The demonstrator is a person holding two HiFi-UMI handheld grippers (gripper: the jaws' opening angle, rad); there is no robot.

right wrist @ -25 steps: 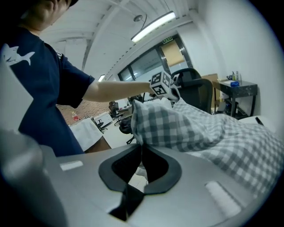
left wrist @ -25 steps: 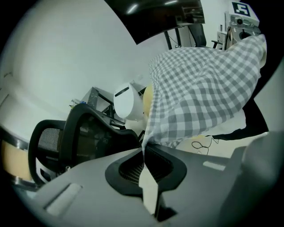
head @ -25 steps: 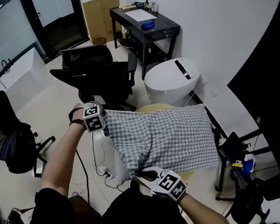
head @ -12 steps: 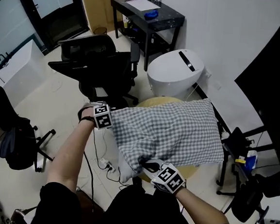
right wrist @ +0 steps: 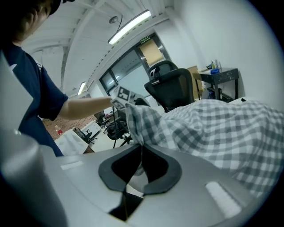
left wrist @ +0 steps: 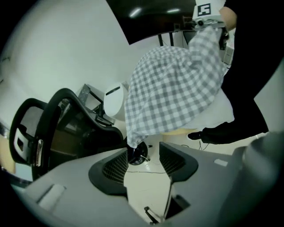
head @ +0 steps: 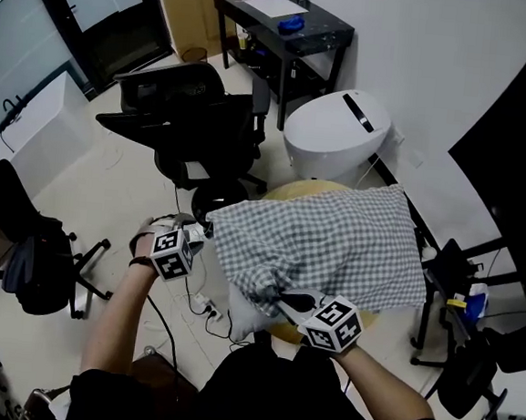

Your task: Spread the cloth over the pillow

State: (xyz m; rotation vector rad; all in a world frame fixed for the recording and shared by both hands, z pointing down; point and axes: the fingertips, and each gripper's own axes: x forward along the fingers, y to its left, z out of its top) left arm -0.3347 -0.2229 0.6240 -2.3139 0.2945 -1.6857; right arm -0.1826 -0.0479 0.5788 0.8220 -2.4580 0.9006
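Observation:
A grey-and-white checked cloth [head: 324, 246] lies draped over a white pillow [head: 240, 314] on a round wooden table [head: 288, 190]. My left gripper [head: 197, 235] is at the cloth's left corner. Its jaws are opening and press on nothing. In the left gripper view that corner [left wrist: 135, 137] hangs free just ahead of the left gripper [left wrist: 144, 153]. My right gripper [head: 296, 303] is at the near edge, shut on a bunched fold of the cloth [right wrist: 142, 119]. The right gripper [right wrist: 141, 148] shows that fold rising from between its closed fingers. The pillow [left wrist: 219, 111] peeks out below the cloth.
A black office chair [head: 188, 125] stands just beyond the left gripper. A white rounded appliance [head: 338, 133] and a black desk [head: 288, 33] are behind the table. Cables [head: 202, 304] lie on the floor. A black folding stand [head: 449, 276] is at the right, and a bag on a chair [head: 29, 266] at the left.
My left gripper has opened, let go of the cloth's left corner and drawn back down and to the left. The right gripper still holds its fold.

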